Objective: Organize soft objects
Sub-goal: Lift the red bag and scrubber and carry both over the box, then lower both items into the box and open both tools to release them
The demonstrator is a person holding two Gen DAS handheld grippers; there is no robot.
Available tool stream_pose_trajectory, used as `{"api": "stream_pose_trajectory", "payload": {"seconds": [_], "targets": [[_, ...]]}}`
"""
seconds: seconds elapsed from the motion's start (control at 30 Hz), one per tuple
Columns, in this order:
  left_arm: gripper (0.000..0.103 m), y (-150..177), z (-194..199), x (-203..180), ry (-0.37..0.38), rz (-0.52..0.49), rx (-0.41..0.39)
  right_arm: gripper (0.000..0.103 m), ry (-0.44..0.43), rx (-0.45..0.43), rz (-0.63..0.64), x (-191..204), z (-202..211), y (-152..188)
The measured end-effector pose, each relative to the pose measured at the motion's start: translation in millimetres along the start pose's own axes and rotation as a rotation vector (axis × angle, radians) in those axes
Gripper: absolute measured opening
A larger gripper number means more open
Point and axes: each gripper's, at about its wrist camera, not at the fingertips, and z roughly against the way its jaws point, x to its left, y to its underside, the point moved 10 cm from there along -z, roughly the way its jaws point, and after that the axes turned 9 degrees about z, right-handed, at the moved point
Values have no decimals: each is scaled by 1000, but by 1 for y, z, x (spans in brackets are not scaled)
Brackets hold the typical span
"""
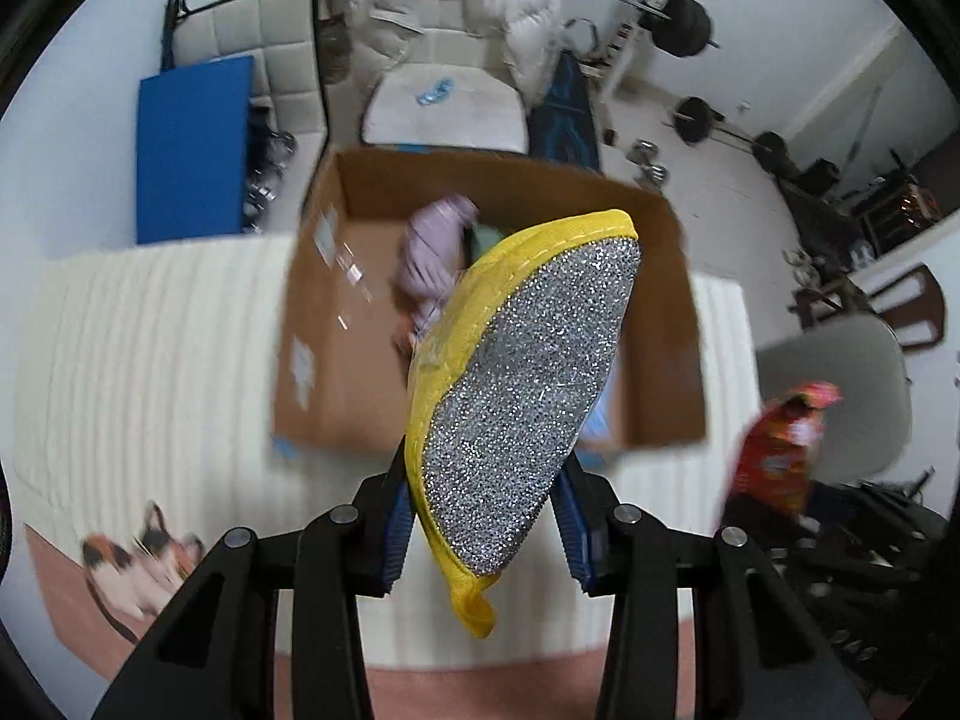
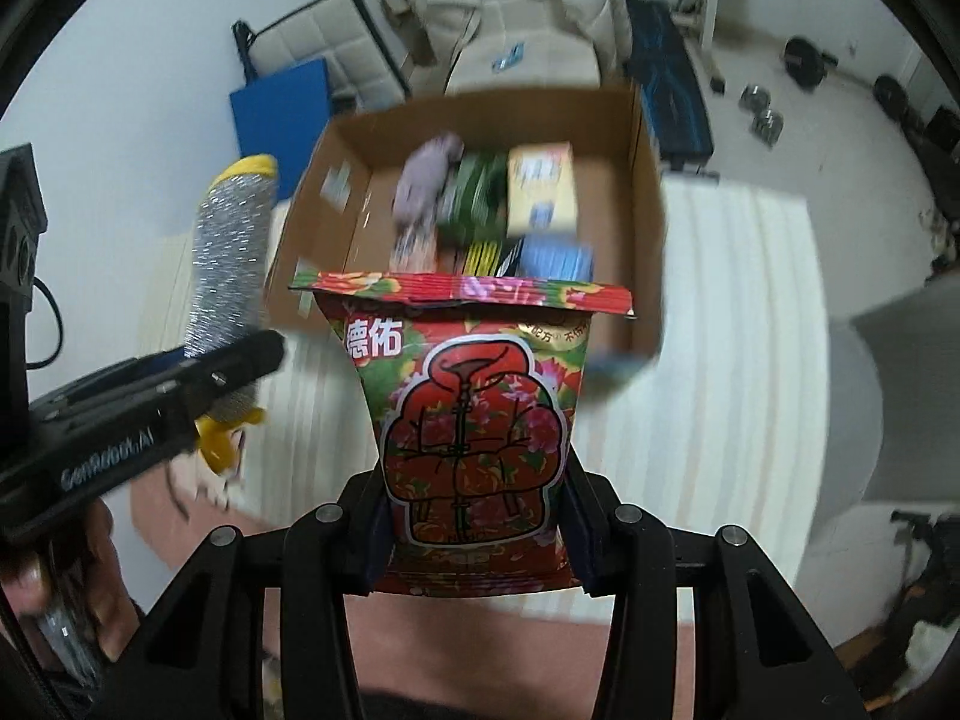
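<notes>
My left gripper (image 1: 489, 531) is shut on a silver glitter scrub pad with yellow trim (image 1: 522, 378), held above the white ribbed mat in front of the open cardboard box (image 1: 336, 324). The pad also shows in the right wrist view (image 2: 231, 258), at left. My right gripper (image 2: 477, 531) is shut on a red floral packet (image 2: 474, 414), held up just before the box (image 2: 645, 228). The packet also shows in the left wrist view (image 1: 780, 450), at right. Inside the box lie a lilac soft item (image 2: 426, 180), green packs (image 2: 474, 198) and a yellow pack (image 2: 540, 186).
The box stands on a white ribbed mat (image 2: 720, 324) with a pink edge and a cat print (image 1: 138, 558). Behind are a chair with a cream puffer jacket (image 1: 456, 18), a blue pad (image 1: 192, 144), a weight bench and barbell weights (image 1: 684, 24). A grey chair (image 1: 852, 396) stands at right.
</notes>
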Motion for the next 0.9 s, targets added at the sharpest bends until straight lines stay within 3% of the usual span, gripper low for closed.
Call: {"api": "stream_pose_trajectory", "payload": {"seconds": [0.17,0.27,0.4,0.67,0.77,0.9], "targets": [[38,-57,-45,26,-85,24,74,48,51,22,-30,-41,-16,-60],[38,-79,-78,40,-138,39,124,48,88,69,-75,-66,-52,-90],[39,-100,-112,58,-192,45,191,48,158,136,-99,-92,-85,-104],[43,-102,-154,72,-274,46,293,49,258,241,-71,-116,-131,-114],[45,-101,-157,69,-269,32,296,58,297,225,-55,-114,-129,-119],[62,-104,-155,66,-256,36,283,63,322,213,-40,-111,-127,-123]]}}
